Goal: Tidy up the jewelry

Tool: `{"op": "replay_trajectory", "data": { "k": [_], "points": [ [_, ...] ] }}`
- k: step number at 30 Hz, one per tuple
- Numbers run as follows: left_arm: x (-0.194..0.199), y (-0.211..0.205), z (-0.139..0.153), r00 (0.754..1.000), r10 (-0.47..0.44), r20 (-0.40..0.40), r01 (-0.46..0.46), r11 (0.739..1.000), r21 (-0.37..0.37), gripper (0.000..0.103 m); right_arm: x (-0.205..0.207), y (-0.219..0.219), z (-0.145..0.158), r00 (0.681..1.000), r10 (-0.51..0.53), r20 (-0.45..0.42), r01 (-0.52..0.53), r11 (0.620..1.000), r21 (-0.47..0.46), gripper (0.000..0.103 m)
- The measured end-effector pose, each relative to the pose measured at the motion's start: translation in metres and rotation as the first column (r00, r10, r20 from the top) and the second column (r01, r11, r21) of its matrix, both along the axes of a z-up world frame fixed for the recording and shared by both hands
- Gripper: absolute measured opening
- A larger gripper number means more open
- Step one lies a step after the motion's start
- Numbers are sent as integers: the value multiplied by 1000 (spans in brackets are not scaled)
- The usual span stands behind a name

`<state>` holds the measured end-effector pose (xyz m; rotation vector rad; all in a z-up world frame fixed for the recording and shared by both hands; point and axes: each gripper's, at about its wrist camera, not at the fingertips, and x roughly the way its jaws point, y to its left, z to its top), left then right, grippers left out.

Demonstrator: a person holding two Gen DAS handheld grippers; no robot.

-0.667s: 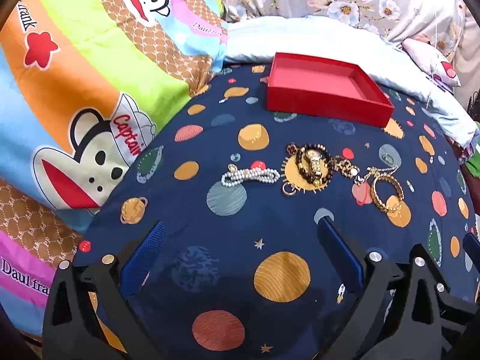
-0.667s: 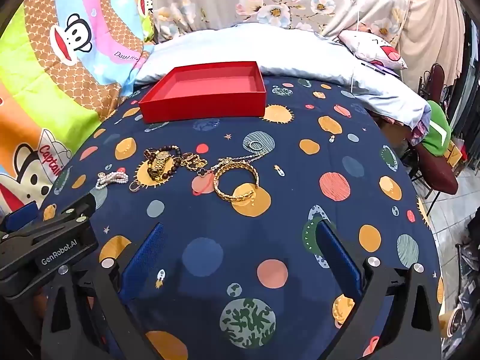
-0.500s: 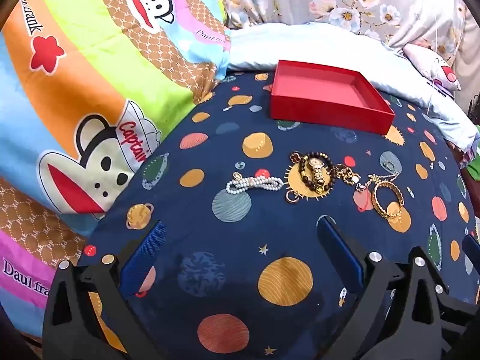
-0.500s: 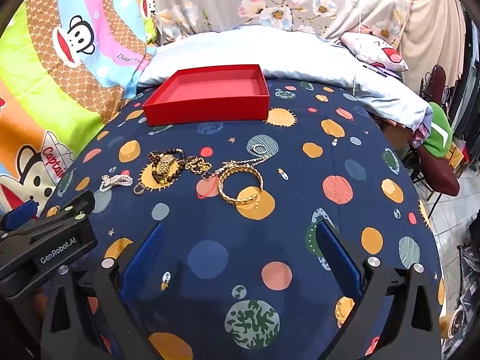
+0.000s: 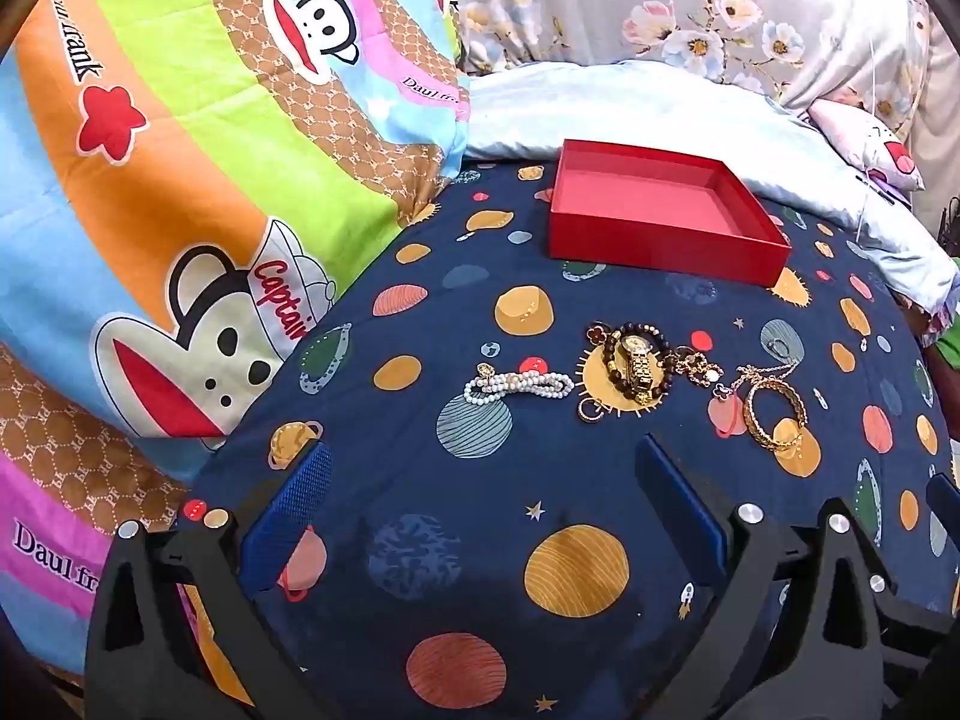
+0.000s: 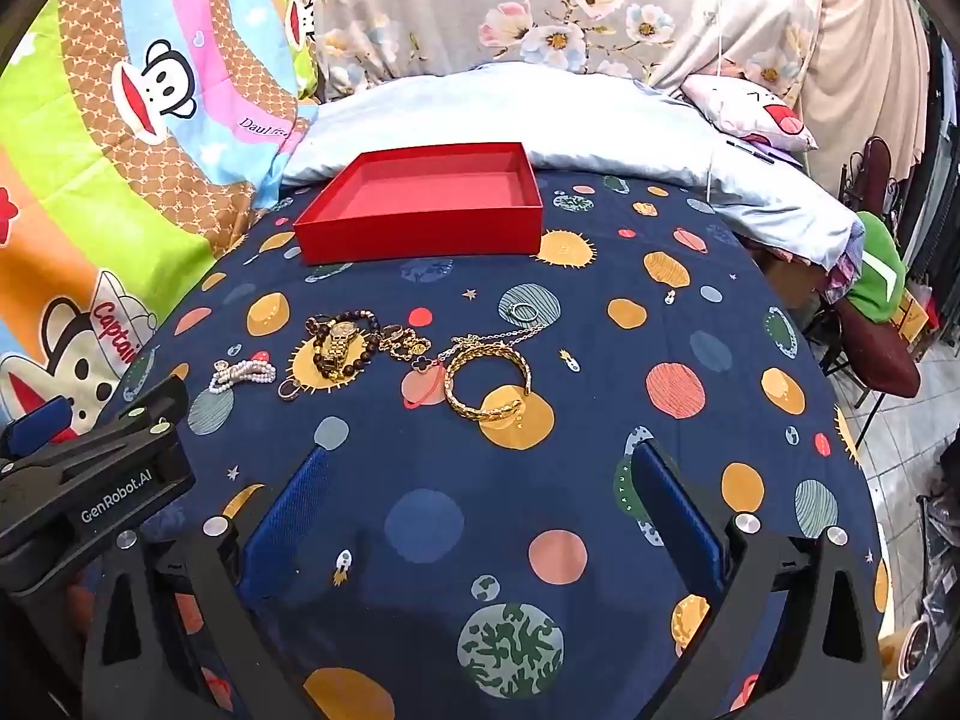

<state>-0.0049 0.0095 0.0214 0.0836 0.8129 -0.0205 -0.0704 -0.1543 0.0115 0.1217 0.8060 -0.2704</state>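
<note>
jewelry (image 6: 384,360) ahead of both jaws, untouched | left jaws wide, empty | right jaws wide, empty

A bedroom in a home.
A bed (image 6: 600,312) with a navy planet-print sheet, a cartoon monkey quilt (image 5: 180,180), a pale blue pillow (image 6: 510,114) and floral curtains (image 6: 540,6).

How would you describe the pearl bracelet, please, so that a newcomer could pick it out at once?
Start at the red box near the far edge of the planet-print cloth; the jewelry lies in a row on the near side of it. The pearl bracelet is the piece at the row's left end, beside the gold watch. It alone is a strand of small white beads; its neighbours are gold or dark.
</note>
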Motion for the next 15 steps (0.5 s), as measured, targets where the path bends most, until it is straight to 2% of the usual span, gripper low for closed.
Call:
{"op": "replay_trajectory", "data": {
  "k": [15],
  "points": [
    [-2, -1, -1, 1000, 3, 6, -3, 1000, 5, 98, -1, 0, -1, 1000, -2, 1, 2, 1000, 4, 98]
  ]
}}
